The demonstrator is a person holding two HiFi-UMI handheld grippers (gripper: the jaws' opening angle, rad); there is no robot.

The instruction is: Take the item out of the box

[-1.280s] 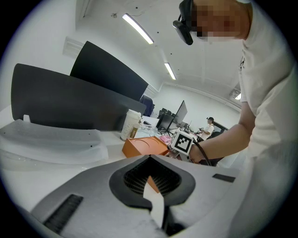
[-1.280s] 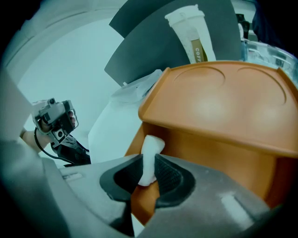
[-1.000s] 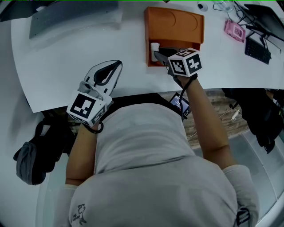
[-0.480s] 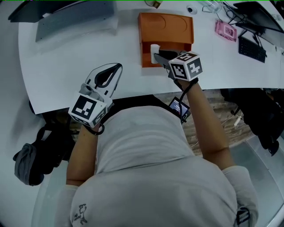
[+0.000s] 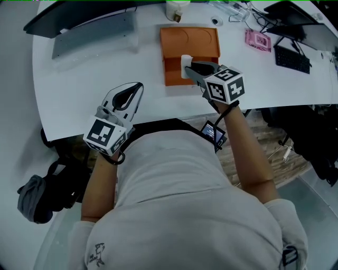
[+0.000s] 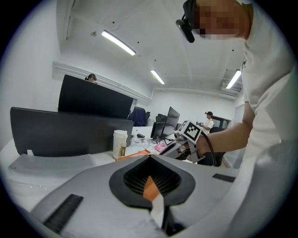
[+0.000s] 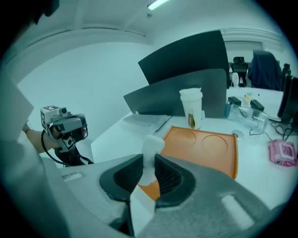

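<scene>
An orange box [image 5: 189,47] lies on the white table [image 5: 79,89], and the right gripper view shows two round hollows in its top [image 7: 209,148]. My right gripper [image 5: 191,68] is at the box's near edge, shut on a small white item [image 5: 185,64]. In the right gripper view that item [image 7: 151,151] stands upright between the dark pads, just above the box's near corner. My left gripper [image 5: 132,94] rests over the table to the left of the box, jaws shut on nothing; its own view looks toward the right gripper [image 6: 188,137].
A white cup [image 5: 177,9] stands behind the box, also in the right gripper view [image 7: 192,108]. A grey flat panel [image 5: 95,36] lies at the back left. A pink object [image 5: 256,40], a black keyboard [image 5: 291,57] and cables lie to the right. The table edge [image 5: 158,117] runs just before my body.
The head camera has tilted, so everything sits lower in the picture. The right gripper still holds the white item, now nearer the middle of the box front. The left gripper has barely moved.
</scene>
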